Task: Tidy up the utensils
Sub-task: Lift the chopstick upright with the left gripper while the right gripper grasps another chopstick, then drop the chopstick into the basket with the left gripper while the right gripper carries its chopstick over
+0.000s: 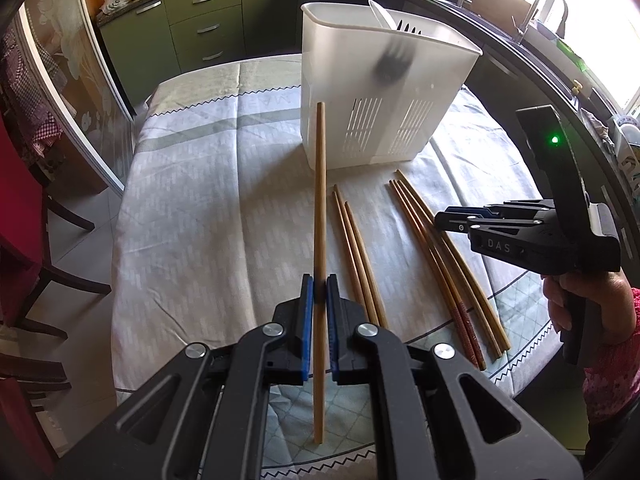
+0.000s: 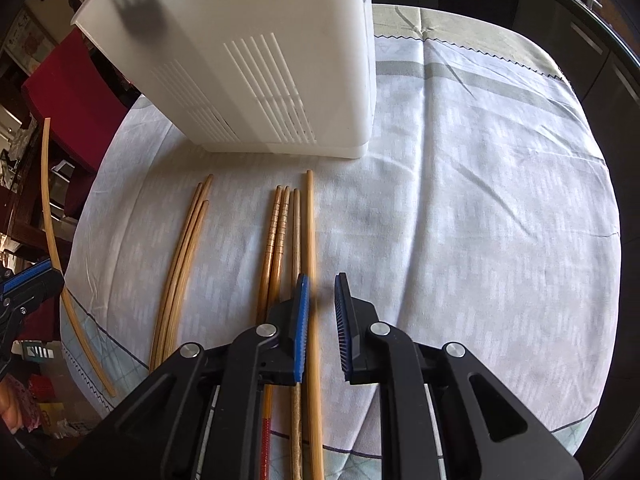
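Long wooden chopstick (image 1: 319,216) between the left fingers (image 1: 307,320), white slotted plastic utensil caddy (image 1: 376,92) beyond them, loose wooden chopsticks (image 1: 436,256) on the cloth-covered surface (image 1: 208,208) to their right

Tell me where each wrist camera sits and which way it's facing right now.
Left wrist: on left gripper, looking down over table at caddy; its jaws clamp a chopstick; right gripper and hand visible.
Right wrist: on right gripper, looking down at loose chopsticks before caddy; left gripper at edge.
Shared: caddy, loose chopsticks, held chopstick.
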`<action>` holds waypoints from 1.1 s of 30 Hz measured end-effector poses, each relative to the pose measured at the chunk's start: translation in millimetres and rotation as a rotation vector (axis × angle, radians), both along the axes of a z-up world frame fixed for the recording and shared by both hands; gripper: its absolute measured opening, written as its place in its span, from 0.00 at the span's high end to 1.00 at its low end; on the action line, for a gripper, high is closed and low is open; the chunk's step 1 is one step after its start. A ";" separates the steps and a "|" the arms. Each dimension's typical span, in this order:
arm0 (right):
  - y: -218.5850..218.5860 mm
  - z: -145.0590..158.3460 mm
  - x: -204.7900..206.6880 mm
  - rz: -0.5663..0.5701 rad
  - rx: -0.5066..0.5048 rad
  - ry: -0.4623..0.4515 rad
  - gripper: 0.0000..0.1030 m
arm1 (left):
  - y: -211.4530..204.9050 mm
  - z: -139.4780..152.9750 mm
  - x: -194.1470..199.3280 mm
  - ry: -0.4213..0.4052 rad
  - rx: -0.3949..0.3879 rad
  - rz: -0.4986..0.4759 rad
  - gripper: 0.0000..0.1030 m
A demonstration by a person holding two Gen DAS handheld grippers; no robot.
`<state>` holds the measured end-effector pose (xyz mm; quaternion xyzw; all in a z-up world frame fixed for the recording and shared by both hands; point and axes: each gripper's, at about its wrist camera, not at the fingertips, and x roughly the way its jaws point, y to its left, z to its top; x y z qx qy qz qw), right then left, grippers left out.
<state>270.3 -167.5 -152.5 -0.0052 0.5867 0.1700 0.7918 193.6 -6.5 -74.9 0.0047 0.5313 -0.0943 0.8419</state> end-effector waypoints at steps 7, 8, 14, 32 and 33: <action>26.3 -3.6 1.2 0.043 -0.084 -0.023 0.87 | -1.6 -0.7 -0.2 -0.001 -0.004 0.000 0.94; 31.1 -4.0 2.0 0.048 -0.098 -0.027 0.86 | -1.9 -0.5 -0.4 -0.001 -0.003 -0.001 0.94; 43.2 -4.8 -0.5 0.058 -0.138 -0.057 0.93 | -0.7 1.4 -1.1 -0.008 -0.006 -0.001 0.94; -25.7 118.9 -83.1 -0.002 0.162 -0.388 0.93 | 3.0 32.1 -15.2 -0.089 -0.020 -0.003 0.94; -27.6 122.8 -88.6 -0.002 0.158 -0.405 0.93 | 2.4 34.9 -17.0 -0.097 -0.020 -0.005 0.94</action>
